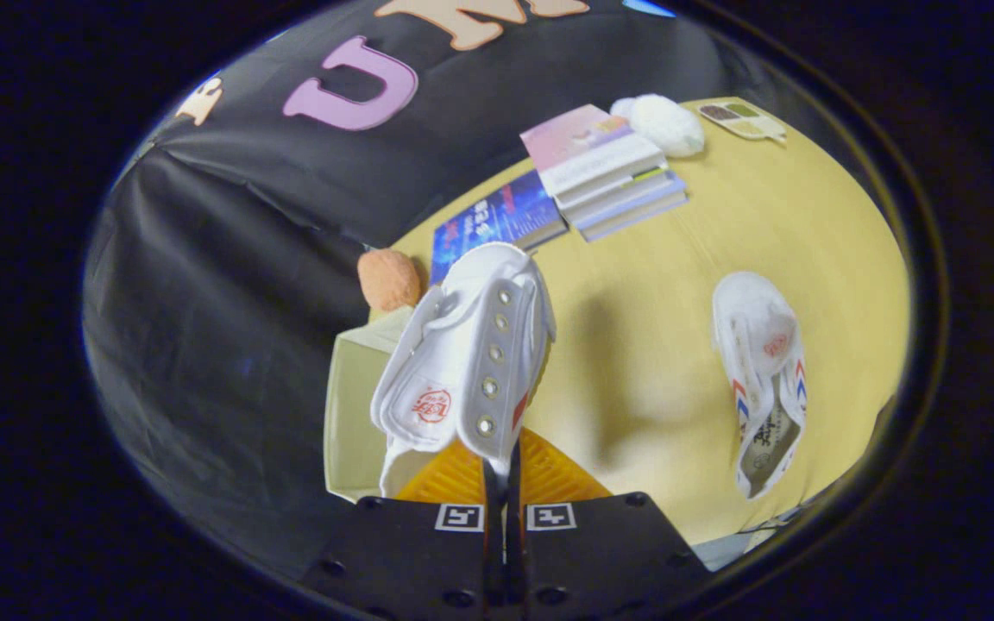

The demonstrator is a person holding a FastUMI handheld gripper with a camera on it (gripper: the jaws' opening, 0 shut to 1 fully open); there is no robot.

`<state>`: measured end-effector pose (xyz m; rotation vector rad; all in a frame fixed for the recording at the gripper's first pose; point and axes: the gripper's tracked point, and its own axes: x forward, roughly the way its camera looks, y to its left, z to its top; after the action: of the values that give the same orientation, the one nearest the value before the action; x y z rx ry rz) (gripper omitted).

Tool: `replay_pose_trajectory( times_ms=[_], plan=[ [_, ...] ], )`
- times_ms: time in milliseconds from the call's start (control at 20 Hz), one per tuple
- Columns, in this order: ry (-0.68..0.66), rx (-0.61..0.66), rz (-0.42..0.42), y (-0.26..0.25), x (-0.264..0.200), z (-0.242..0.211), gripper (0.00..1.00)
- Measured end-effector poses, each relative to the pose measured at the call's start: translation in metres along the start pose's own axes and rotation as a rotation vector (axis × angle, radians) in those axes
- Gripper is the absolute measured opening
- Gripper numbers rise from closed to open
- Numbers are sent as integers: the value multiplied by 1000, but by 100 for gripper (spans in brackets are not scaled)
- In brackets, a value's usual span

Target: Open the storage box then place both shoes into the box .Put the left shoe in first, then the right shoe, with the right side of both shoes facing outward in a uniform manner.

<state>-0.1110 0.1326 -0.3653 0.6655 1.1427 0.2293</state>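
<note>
Tongs (504,470) pinched narrow on the edge of one white shoe (462,362); both fingers look pressed on its canvas near the eyelets. Shoe hangs off the surface, toe away from the camera, directly over the pale box (350,405), whose open mouth sits just ahead of the fingers. Second shoe (764,379) lies on its side on the yellow surface (652,345), well apart from the box.

Step in hand, my read: lowering the first shoe in. Can't tell from here whether it's the left one. Keep it over the opening, watch that the toe clears the box wall, and turn it so its right side faces out before letting go.

Writing: red round logo on the tongue of each shoe, too small to read. Print on the second shoe's insole is blurred. Books (600,172) beyond: cover text illegible.
</note>
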Motion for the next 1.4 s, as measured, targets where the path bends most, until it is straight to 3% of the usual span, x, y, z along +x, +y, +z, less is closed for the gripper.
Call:
replay_pose_trajectory(
  times_ms=[200, 450, 850, 1400],
  plan=[
    [-35, -40, 84, 63, -11, 14, 4],
    [4, -57, 138, 125, 14, -11, 4],
    [39, 22, 79, 161, 71, -61, 4],
    [30, -74, -30, 159, 117, -98, 4]
  ],
)
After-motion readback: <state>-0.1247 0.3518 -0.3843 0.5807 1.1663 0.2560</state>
